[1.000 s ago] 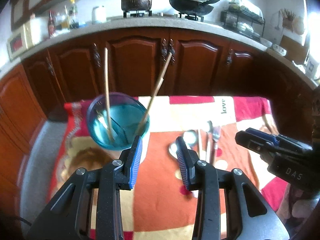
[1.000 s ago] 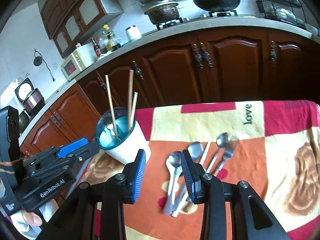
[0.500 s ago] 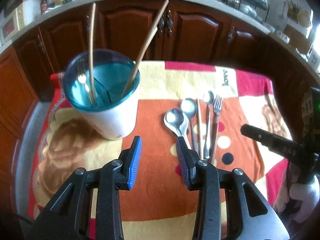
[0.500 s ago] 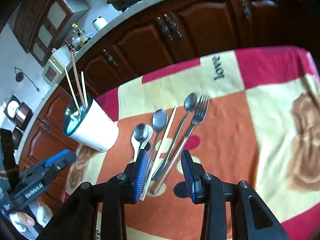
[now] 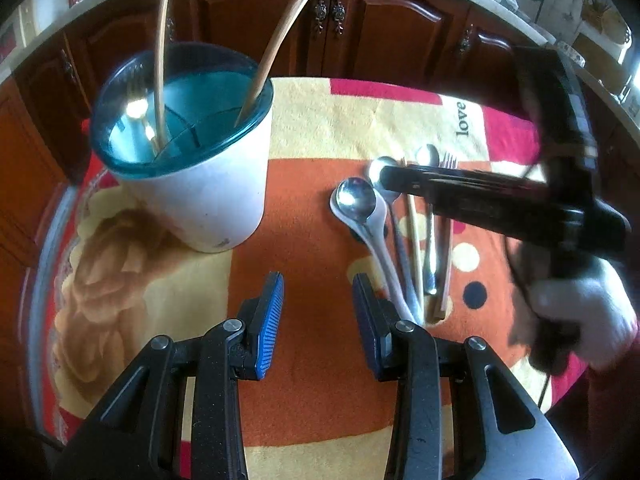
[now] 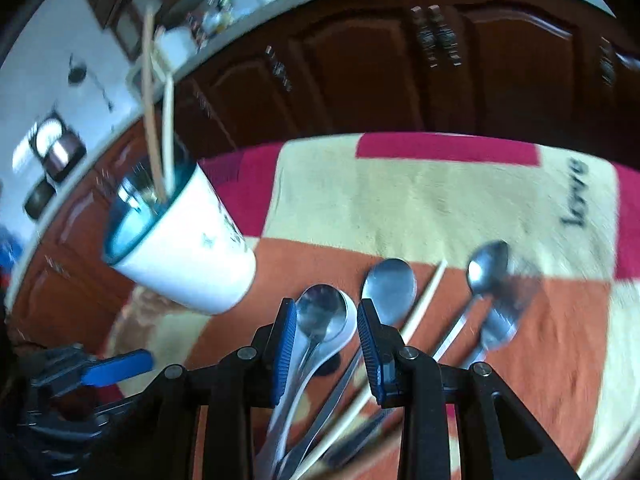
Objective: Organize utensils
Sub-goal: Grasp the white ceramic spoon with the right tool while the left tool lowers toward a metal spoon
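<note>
Right wrist view, right tool (image 6: 326, 344) wide, low over spoons (image 6: 320, 316), left tool (image 5: 318, 312) wide above cloth (image 5: 304, 216)

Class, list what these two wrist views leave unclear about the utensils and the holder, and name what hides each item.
- Fork, right wrist view: motion blur smears its tines.
- Utensil handles, right wrist view: hidden behind the right hand-held gripper.
- Fork and small spoon, left wrist view: partly covered by the right hand-held gripper's arm.
- Holder contents, left wrist view: glare hides all but chopsticks.

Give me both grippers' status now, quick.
Left gripper: open, holding nothing, above the bare cloth.
Right gripper: open, holding nothing, its fingers either side of the stacked spoons.
</note>
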Demonstrator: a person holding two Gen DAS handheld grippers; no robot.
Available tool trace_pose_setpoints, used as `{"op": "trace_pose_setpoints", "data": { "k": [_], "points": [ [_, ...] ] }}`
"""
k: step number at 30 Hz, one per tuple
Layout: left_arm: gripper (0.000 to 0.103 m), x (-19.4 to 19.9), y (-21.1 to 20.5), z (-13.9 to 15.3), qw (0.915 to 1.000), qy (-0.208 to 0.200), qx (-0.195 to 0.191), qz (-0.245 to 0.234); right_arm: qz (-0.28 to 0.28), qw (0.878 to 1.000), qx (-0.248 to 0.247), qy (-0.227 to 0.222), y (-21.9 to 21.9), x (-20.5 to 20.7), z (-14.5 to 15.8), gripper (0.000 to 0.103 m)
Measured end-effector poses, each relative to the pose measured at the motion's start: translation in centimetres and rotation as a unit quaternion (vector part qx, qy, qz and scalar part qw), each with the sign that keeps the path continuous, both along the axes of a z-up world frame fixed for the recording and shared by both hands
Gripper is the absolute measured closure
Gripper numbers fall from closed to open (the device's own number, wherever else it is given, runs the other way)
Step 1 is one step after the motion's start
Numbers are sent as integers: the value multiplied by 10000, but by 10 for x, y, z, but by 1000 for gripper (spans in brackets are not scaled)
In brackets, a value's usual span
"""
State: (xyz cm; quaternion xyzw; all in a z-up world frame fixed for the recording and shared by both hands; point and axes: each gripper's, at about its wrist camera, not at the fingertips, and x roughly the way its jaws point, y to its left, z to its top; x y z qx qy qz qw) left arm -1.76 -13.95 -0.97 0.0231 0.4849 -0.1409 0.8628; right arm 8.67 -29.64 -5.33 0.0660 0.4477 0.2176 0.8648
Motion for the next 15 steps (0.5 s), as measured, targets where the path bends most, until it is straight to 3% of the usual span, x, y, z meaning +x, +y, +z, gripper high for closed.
{"op": "trace_pose_setpoints", "data": {
  "k": [5,15],
  "points": [
    [68,6,-2,-8,9999,96,-13,-30,286,9991,-313,50,16,16,-15,73],
    [68,14,9,-12,9998,141,-50,103,461,9980,168,387,28,8,-27,73]
  ]
}}
